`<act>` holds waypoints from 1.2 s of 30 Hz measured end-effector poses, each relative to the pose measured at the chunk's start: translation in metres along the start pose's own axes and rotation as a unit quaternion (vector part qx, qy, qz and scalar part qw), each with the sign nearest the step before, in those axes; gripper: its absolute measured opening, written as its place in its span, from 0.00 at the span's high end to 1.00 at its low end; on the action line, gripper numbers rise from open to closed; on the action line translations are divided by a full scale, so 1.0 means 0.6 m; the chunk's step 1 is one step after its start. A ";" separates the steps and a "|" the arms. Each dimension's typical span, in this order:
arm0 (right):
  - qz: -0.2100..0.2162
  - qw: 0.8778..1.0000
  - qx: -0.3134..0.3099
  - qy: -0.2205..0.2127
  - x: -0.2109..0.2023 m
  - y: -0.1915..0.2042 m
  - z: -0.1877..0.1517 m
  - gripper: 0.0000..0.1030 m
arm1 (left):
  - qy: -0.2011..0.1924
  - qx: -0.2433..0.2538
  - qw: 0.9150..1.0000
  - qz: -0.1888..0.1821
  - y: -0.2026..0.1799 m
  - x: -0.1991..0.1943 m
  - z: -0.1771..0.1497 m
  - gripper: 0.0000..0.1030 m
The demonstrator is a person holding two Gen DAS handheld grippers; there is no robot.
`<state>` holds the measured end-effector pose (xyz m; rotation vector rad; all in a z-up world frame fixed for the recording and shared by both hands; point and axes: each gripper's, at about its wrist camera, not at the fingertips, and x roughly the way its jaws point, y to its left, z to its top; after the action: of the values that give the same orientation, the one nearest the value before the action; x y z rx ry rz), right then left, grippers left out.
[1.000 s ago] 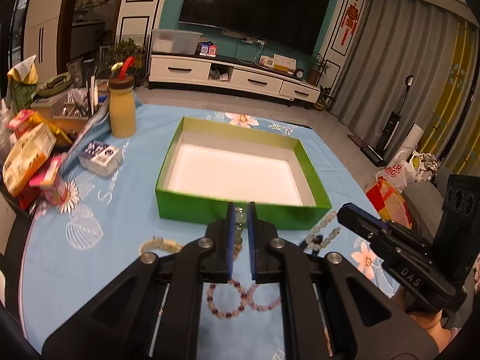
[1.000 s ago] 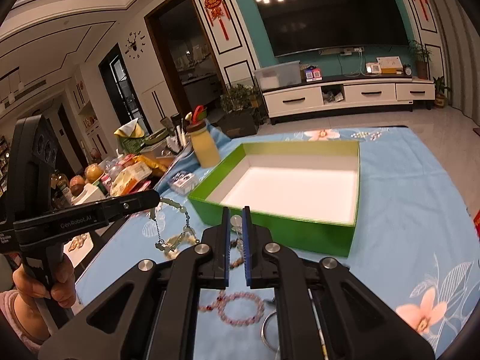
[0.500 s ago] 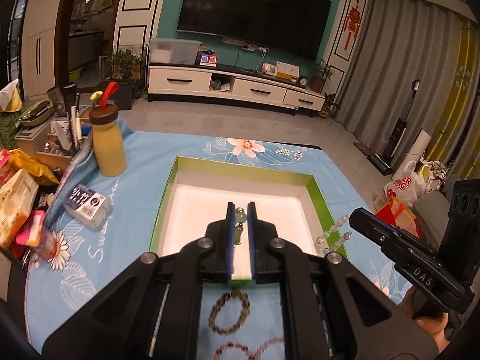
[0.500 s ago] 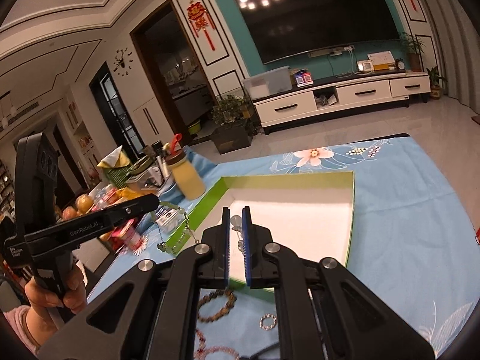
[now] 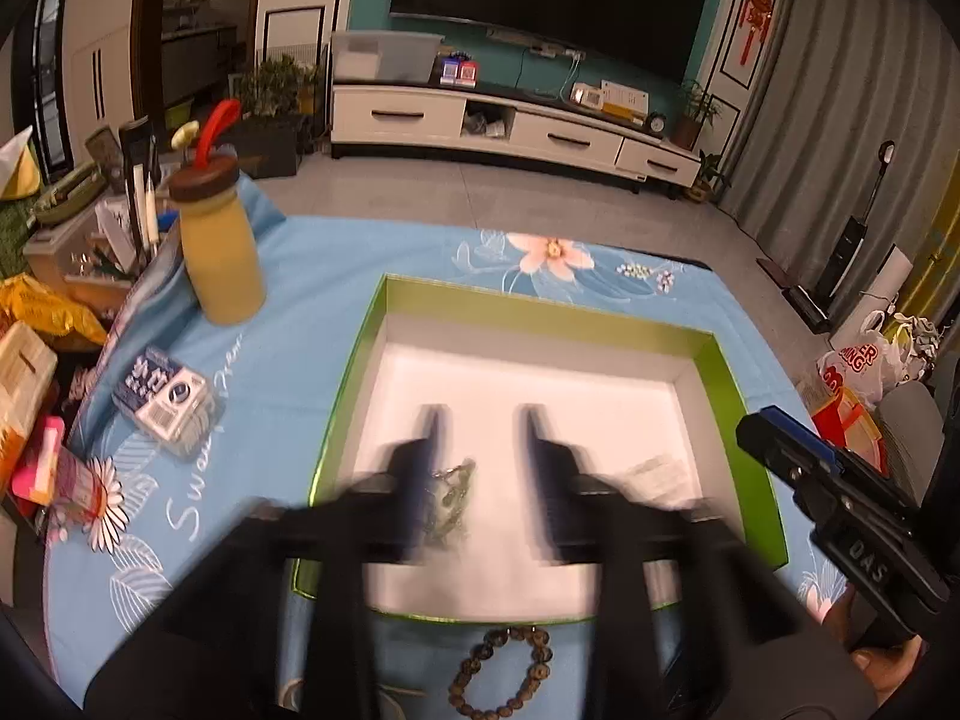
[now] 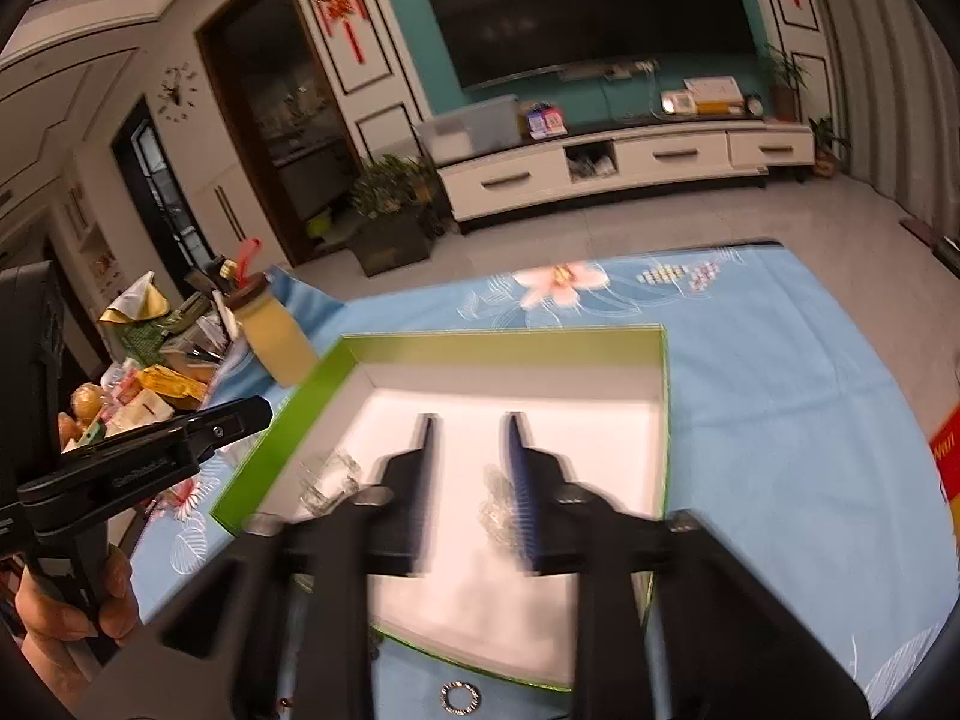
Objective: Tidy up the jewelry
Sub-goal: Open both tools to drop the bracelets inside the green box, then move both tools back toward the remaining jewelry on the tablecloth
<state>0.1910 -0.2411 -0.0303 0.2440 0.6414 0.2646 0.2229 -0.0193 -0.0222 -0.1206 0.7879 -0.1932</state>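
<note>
A greenish beaded necklace [image 5: 447, 495], blurred, lies on the white floor of the green box [image 5: 717, 360] by the left gripper [image 5: 480, 432], whose fingers stand wide apart; a pale bead string [image 6: 495, 504] lies inside too, beside the right gripper [image 6: 468, 438], equally spread and holding nothing

The green box [image 5: 720, 372] looks like smooth card with a matt white lining. Beneath it the desk wears soft printed blue cloth [image 5: 312, 276]. Beside its near wall lies a dull-beaded bracelet [image 5: 504, 672].
</note>
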 end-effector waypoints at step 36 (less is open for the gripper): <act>0.009 1.000 0.015 0.008 -0.195 0.016 -0.158 0.50 | 0.012 -0.039 0.998 0.051 0.082 -0.215 -0.200 0.06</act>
<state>0.0409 -0.2555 -0.0358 0.2763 0.6595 0.2753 0.0545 0.0524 -0.0260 -0.1508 0.8237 -0.0680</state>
